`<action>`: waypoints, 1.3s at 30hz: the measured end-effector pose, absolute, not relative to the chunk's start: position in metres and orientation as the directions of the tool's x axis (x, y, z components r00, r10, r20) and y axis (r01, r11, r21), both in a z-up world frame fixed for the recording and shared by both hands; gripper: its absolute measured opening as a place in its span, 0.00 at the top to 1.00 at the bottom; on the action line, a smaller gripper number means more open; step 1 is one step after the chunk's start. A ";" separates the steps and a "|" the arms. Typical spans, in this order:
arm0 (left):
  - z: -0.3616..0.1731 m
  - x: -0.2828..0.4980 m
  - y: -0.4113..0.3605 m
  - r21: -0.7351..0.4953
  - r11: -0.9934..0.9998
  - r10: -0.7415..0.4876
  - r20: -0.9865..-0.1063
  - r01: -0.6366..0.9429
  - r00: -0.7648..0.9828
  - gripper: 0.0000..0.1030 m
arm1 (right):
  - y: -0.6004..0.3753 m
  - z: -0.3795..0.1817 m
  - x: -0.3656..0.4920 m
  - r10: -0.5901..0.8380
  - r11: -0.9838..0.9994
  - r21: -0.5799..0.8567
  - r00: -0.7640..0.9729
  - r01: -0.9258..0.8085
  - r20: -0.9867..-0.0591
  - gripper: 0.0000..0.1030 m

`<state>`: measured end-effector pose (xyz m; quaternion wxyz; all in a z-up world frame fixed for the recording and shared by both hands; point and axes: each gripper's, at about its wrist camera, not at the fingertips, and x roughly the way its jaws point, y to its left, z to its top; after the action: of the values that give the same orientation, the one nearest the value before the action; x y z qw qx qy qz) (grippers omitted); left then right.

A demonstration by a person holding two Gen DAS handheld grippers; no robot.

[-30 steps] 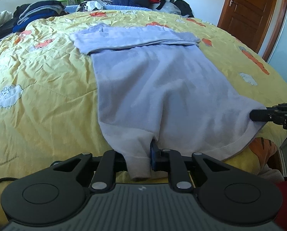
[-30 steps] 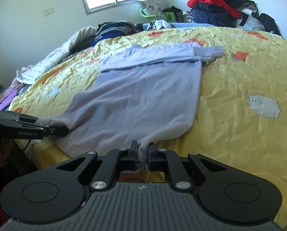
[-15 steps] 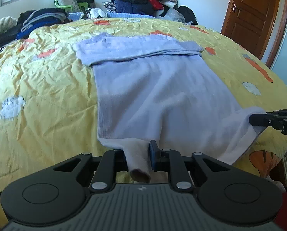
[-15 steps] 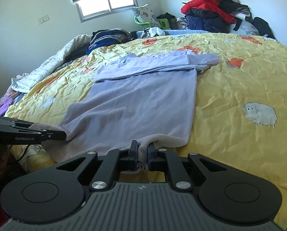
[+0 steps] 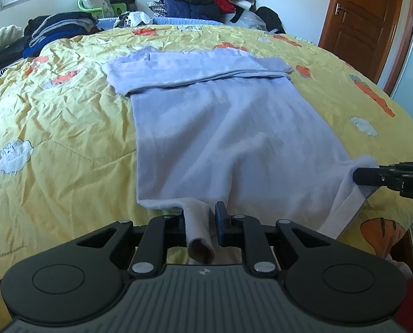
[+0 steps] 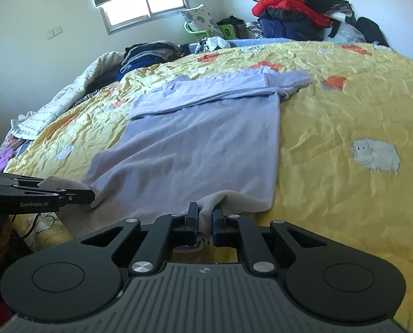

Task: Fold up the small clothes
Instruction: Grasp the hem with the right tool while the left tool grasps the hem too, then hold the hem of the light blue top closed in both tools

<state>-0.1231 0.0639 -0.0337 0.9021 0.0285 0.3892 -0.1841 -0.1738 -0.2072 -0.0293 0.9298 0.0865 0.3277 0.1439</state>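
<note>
Both pinched tight: left hand-held gripper [image 5: 199, 222] and right hand-held gripper [image 6: 205, 223] each clamp a hem corner of the lavender sweater [image 5: 220, 127] on the bed [image 5: 54, 144]. Next, I'd lift together, carry hem toward collar.

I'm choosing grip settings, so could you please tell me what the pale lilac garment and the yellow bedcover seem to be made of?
Pale lilac garment: likely a soft knit, matte, with fine ribbing and a slightly fuzzy hem. Yellow bedcover: seemingly thin woven quilted cloth, faintly shiny, with sharp crinkles and stitch lines.
</note>
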 end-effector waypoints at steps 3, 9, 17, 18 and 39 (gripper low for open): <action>-0.037 -0.123 0.062 -0.087 0.932 -0.304 -0.718 0.353 0.626 0.84 | -0.207 -0.034 -0.173 0.325 0.943 0.266 0.732 -0.202 -0.598 0.88; -0.039 -0.124 0.062 -0.094 0.932 -0.308 -0.718 0.351 0.624 0.84 | -0.206 -0.039 -0.171 0.332 0.940 0.279 0.720 -0.197 -0.610 0.88; -0.033 -0.123 0.064 -0.104 0.933 -0.314 -0.701 0.345 0.640 0.84 | -0.210 -0.033 -0.173 0.327 0.939 0.288 0.751 -0.189 -0.574 0.88; -0.031 -0.122 0.065 -0.103 0.935 -0.311 -0.696 0.339 0.647 0.84 | -0.211 -0.032 -0.173 0.327 0.939 0.290 0.755 -0.188 -0.568 0.88; -0.025 -0.102 0.057 -0.061 0.953 -0.262 -0.661 0.297 0.703 0.84 | -0.213 -0.023 -0.155 0.299 0.947 0.267 0.801 -0.180 -0.518 0.88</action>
<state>-0.1020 0.0573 -0.0252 0.9225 0.0249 0.3542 -0.1515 -0.1551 -0.2130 -0.0229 0.9434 0.1028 0.2885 0.1269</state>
